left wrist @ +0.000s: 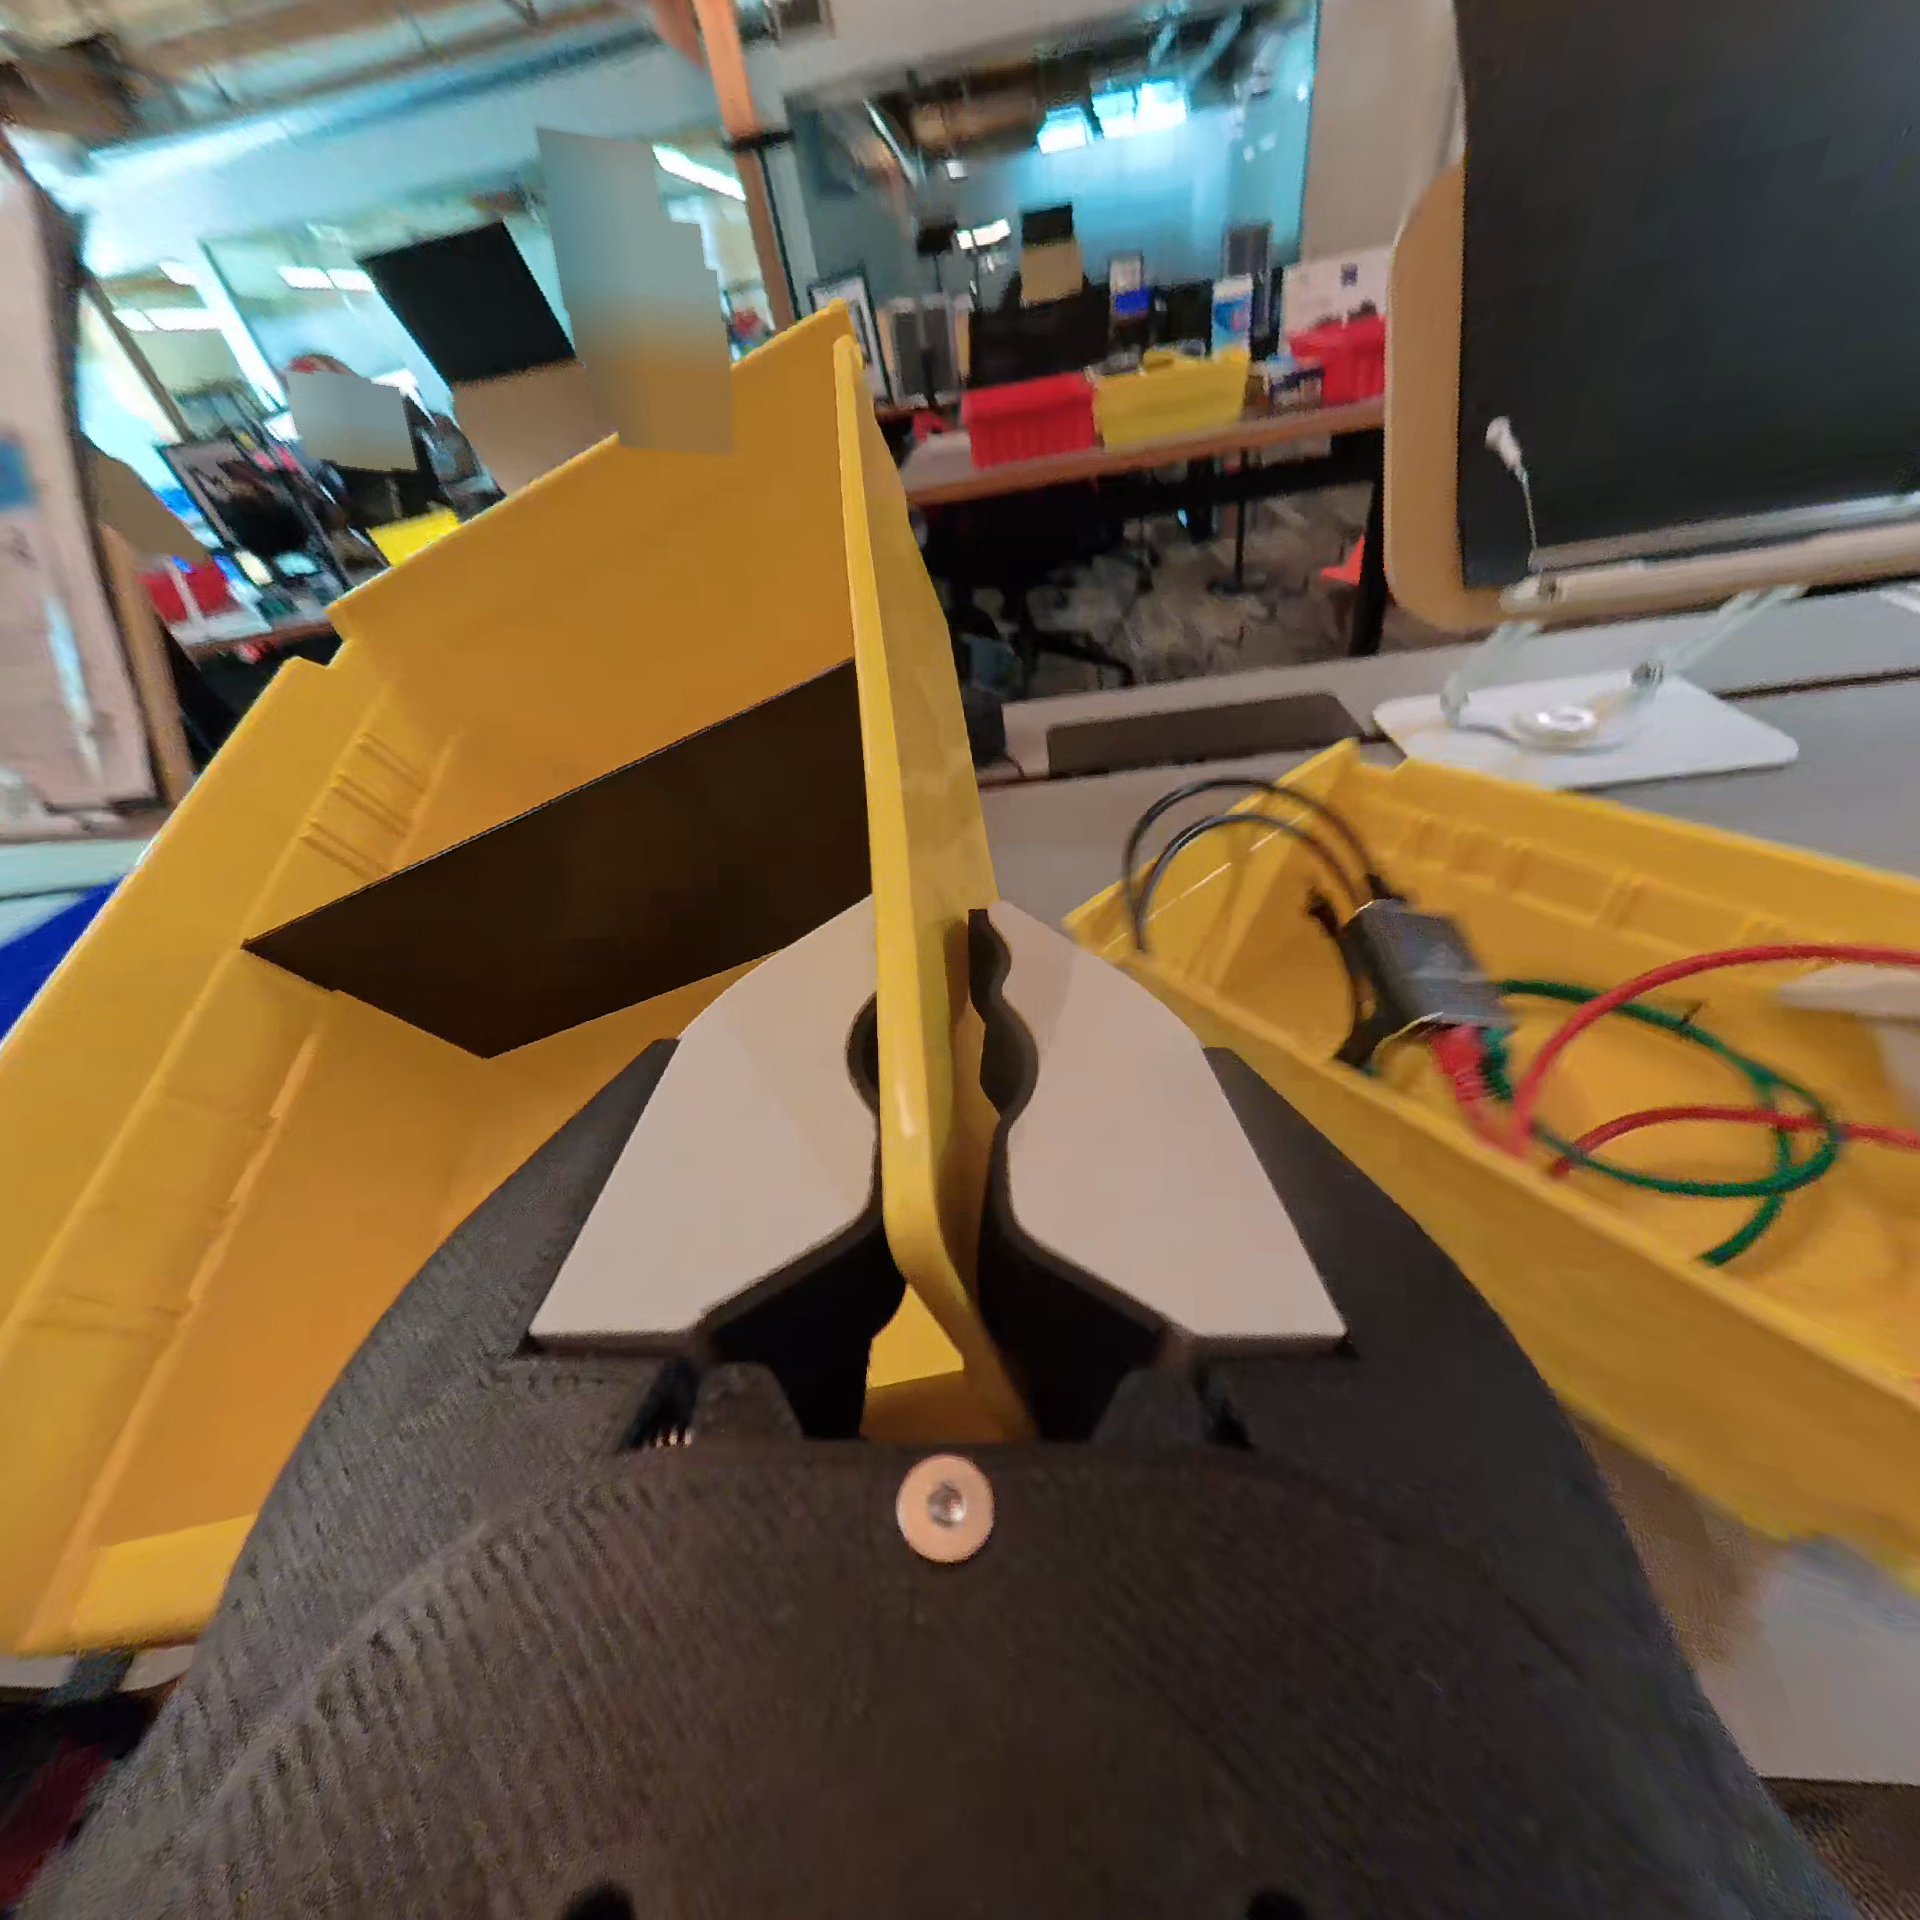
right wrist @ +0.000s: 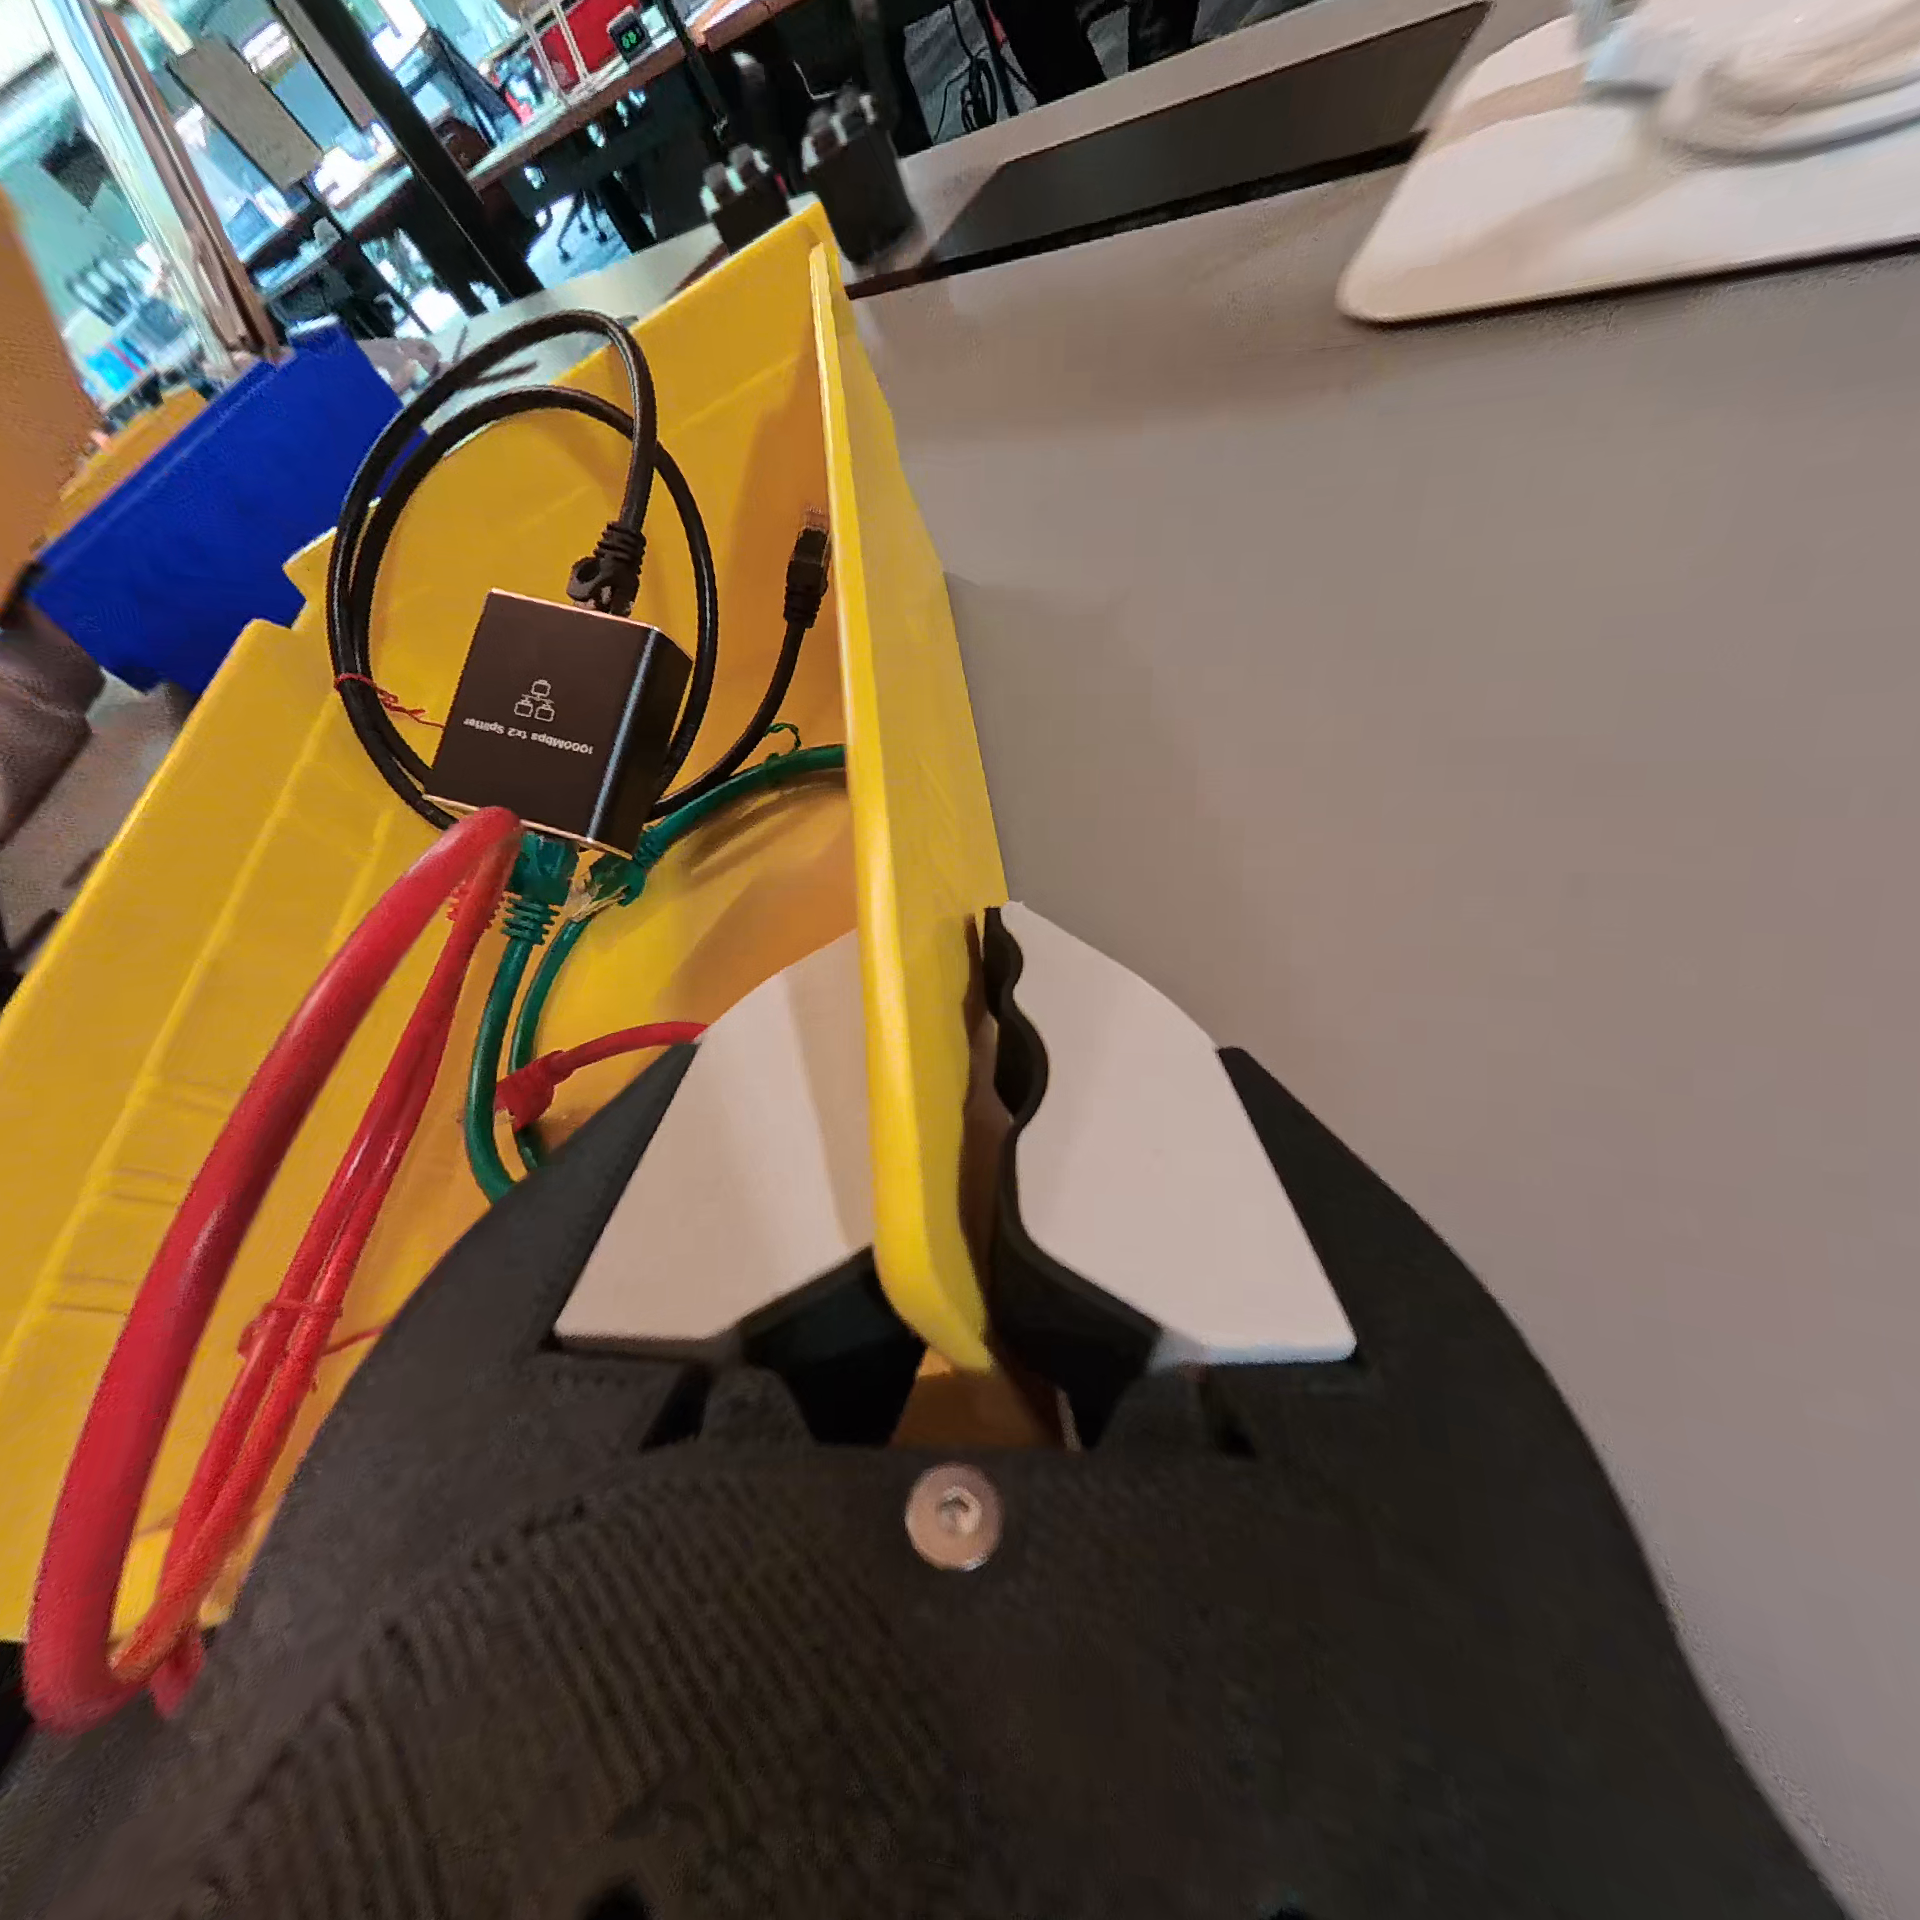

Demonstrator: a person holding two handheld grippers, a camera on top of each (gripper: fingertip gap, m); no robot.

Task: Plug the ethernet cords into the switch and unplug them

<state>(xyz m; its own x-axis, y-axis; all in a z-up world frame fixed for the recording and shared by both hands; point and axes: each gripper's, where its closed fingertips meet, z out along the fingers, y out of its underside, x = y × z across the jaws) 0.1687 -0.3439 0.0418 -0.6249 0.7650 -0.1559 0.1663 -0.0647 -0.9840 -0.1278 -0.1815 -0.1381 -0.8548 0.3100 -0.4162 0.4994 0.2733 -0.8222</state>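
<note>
The left tongs (left wrist: 925,1101) were clenched on the right-hand wall of a tilted yellow plastic bin (left wrist: 436,831), which held only a flat black rectangular panel (left wrist: 582,883). The right tongs (right wrist: 935,1122) were likewise clamped on the right-hand wall of a second yellow plastic bin (right wrist: 894,727) (the one carrying the cabling).

Inside that second bin, nearest the right tongs, looped a thick red ethernet cord (right wrist: 239,1195), its plug lying loose by the black finger. Beyond it a green ethernet cord (right wrist: 499,1039) ran up into the near face of the small black box-shaped switch (right wrist: 561,717), where two green plugs sat. A black ethernet cord (right wrist: 520,416) coiled behind the switch, one end plugged into its far face, the other plug (right wrist: 808,561) free against the wall.

Farther off lay the grey desk (right wrist: 1455,831), a white monitor stand base (right wrist: 1621,208) and a blue plastic bin (right wrist: 208,520).
</note>
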